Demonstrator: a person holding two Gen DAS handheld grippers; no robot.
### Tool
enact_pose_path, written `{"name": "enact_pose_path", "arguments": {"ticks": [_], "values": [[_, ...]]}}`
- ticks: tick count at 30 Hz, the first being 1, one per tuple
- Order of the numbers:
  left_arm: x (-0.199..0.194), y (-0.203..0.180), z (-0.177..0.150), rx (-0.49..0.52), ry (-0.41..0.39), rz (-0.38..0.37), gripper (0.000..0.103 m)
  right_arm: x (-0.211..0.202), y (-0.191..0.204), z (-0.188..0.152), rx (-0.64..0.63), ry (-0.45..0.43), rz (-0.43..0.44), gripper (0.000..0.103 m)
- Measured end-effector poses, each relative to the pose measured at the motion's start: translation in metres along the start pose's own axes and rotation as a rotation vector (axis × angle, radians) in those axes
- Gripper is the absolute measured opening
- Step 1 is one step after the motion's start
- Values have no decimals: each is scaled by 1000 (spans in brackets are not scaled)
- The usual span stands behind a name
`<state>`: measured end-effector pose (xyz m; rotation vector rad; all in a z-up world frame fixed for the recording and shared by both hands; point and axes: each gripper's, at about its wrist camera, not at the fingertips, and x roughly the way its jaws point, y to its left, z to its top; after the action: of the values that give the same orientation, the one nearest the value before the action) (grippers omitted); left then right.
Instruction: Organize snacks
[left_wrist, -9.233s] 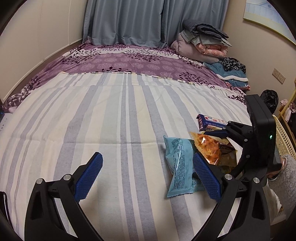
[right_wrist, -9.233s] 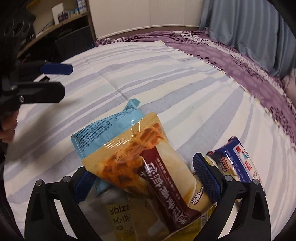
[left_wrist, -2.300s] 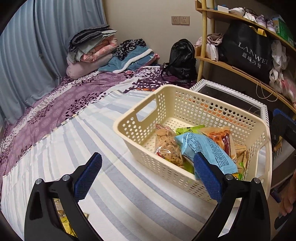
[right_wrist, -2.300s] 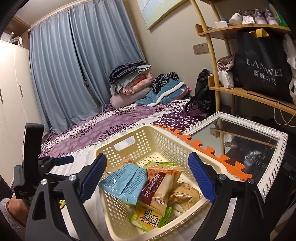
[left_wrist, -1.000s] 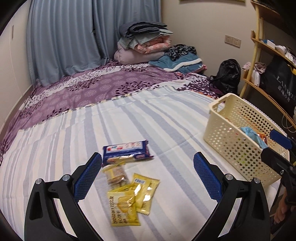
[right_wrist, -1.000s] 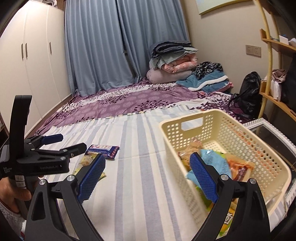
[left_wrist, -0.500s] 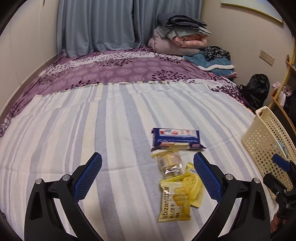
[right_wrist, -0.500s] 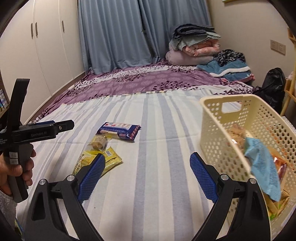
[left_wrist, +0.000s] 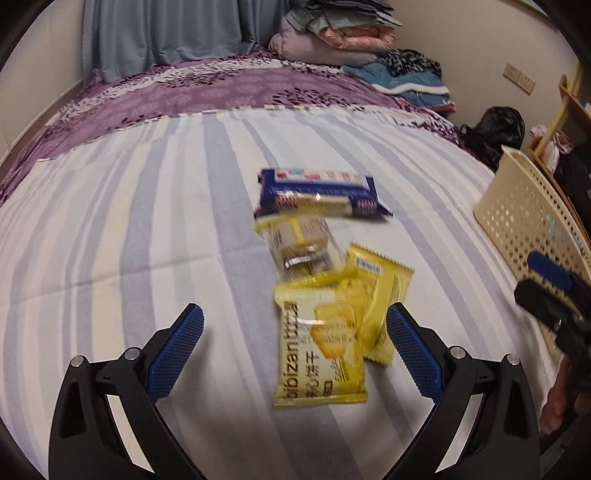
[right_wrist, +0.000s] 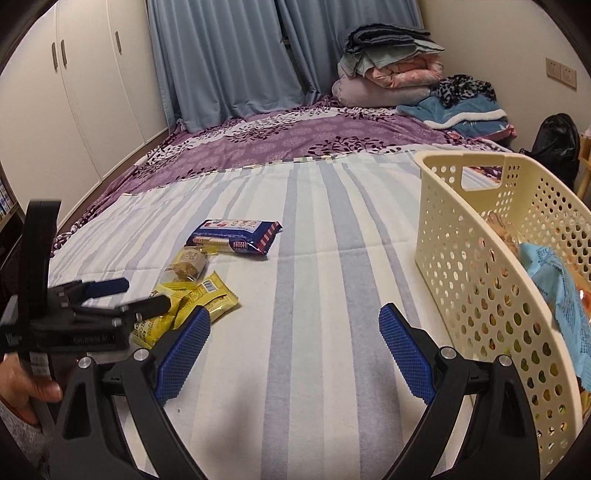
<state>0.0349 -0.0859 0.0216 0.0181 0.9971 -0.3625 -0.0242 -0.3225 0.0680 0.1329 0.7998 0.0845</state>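
Left wrist view: the left gripper (left_wrist: 294, 334) has its blue-padded jaws spread wide and empty, angled down over a flat yellow biscuit packet with printed lettering (left_wrist: 319, 349) lying on the striped white-and-grey bedsheet (left_wrist: 110, 221); the packet sits between the pad lines but neither pad touches it, so this looks like lining up for a pick. A second yellow crinkle-edged packet (left_wrist: 380, 291) is tucked partly under it, touching. Just beyond lies a small clear-wrapped snack with a yellow end (left_wrist: 299, 243), blurred, then a dark blue rectangular cracker pack (left_wrist: 317, 194), touching or nearly so. The four are clustered together, probably leftovers still to be collected. Right wrist view: the right gripper (right_wrist: 293, 349) is also wide open, holding nothing, hovering over bare sheet between the snack cluster and the cream perforated plastic basket (right_wrist: 480, 258), which stands at the right near the bed edge. The basket already holds a light blue snack bag (right_wrist: 557, 291) and other wrappers, hard to identify through the holes. Farther back are a purple floral bedcover (right_wrist: 295, 144), folded blankets (right_wrist: 388, 59) and blue-grey curtains (right_wrist: 221, 55).
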Motion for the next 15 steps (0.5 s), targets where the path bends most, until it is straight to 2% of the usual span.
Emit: {"name": "enact_pose_path", "arguments": {"ticks": [1,4,5,6,10,15], "values": [[2,-1,-3,-1,7,-4,100,1,0,0,2,2,1,92],[8,-2,-8,2,23,-11,80,5,1,-2,5,11,9,92],[8,-2,-9,0,16,-20,79,6,3,-3,3,16,14,92],[7,-2,-10,4,11,-27,74,7,5,-4,1,19,18,92],[0,0,-11,27,1,-8,48,14,15,-9,-11,44,47,92],[-12,15,-17,-7,-11,-15,47,26,34,-13,-43,89,100,92]]}}
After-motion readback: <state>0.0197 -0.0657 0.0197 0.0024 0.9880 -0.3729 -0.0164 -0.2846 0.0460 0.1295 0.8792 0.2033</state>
